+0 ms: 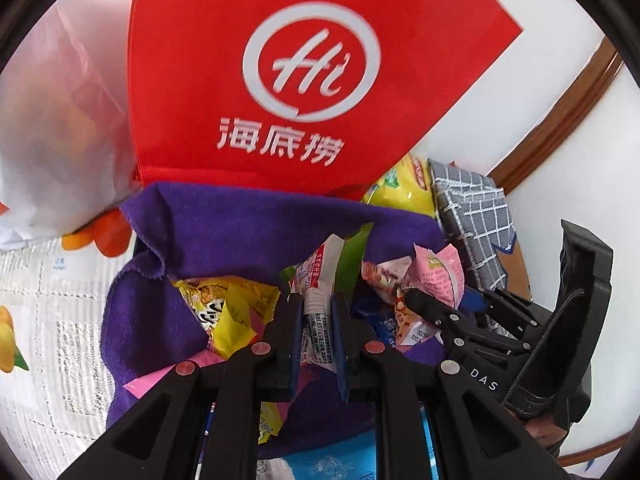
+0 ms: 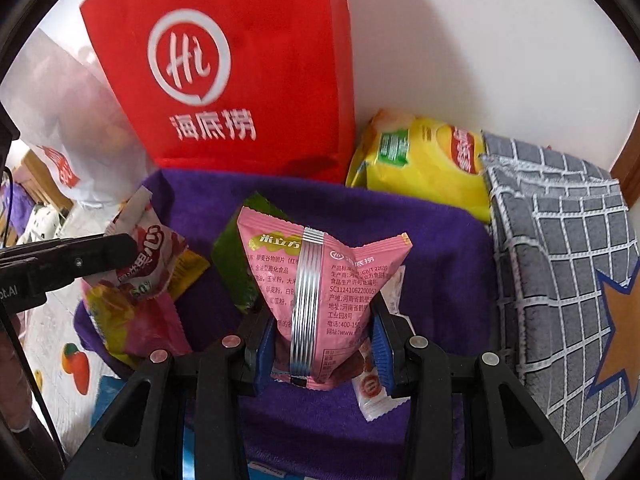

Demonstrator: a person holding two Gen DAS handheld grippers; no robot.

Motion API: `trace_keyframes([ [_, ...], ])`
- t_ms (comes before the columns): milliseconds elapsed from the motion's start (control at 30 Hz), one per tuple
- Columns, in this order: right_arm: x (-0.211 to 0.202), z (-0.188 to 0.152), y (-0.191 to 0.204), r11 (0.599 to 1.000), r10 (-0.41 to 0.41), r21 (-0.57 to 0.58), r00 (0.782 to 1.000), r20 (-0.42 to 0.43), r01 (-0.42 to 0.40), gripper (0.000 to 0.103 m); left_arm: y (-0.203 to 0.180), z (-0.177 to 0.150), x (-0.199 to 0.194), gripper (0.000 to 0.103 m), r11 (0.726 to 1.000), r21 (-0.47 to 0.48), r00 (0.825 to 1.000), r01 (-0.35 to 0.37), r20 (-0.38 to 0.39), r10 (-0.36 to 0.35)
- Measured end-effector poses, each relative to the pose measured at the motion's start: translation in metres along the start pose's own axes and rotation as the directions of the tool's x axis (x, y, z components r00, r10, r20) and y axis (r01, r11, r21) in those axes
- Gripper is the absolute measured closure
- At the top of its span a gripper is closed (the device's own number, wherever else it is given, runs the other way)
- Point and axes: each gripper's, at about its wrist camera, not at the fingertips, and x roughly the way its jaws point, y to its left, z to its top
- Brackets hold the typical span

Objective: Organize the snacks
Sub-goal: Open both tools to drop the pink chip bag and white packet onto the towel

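Left tool is clamped tight on a thin white snack packet, its blue pads pinching the flat wrapper from both sides, and the packet stands up out of the jaws above a purple towel. Just left of that tool sits a yellow snack packet on the towel, with a pink wrapper poking out beneath it. Over on its right comes the right tool, carrying its own load.

Right tool grips a pink snack packet at the lower end, blue pads pressed into both sides so the bag puckers, back seam facing the camera. Behind the pink one peeks a green packet. Under this tool, on the towel, lies a small white-and-red sachet. Off to its left, the other tool's black finger holds up a red-and-white packet.

Beyond both tools stands a red bag with a white logo. A yellow chip bag lies at the far right, touching a grey checked cloth.
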Motion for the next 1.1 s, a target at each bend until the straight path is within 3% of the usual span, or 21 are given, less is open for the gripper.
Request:
trace_keyframes([
  [467,-0.002,0.002,0.000,1.000,0.006,0.004,1.000,-0.012,-0.006,0.059,0.002,-0.007,0.015,0.088,1.000,-0.020,0.999,0.012,-0.043,-0.013],
  [567,-0.006,0.003,0.000,1.000,0.012,0.014,1.000,-0.009,-0.012,0.048,0.001,-0.007,0.019,0.087,1.000,-0.021,0.999,0.017,-0.050,-0.018],
  [800,-0.015,0.004,0.004,1.000,-0.004,-0.007,1.000,0.011,0.004,0.041,0.001,-0.007,0.022,0.083,1.000,-0.029,0.998,0.012,-0.062,-0.014],
  [933,-0.022,0.005,0.001,1.000,-0.018,-0.001,0.999,0.043,0.018,0.029,0.001,-0.006,0.022,0.083,1.000,-0.027,0.998,0.013,-0.066,-0.015],
  [1000,-0.027,0.006,-0.001,1.000,-0.022,0.013,0.998,0.063,0.021,0.028,0.001,-0.006,0.021,0.083,1.000,-0.022,0.998,0.013,-0.065,-0.015],
  [1100,-0.033,0.008,-0.005,0.999,-0.015,0.031,0.997,0.080,0.013,0.028,-0.003,-0.005,0.019,0.075,1.000,-0.009,0.998,0.005,-0.070,-0.006],
])
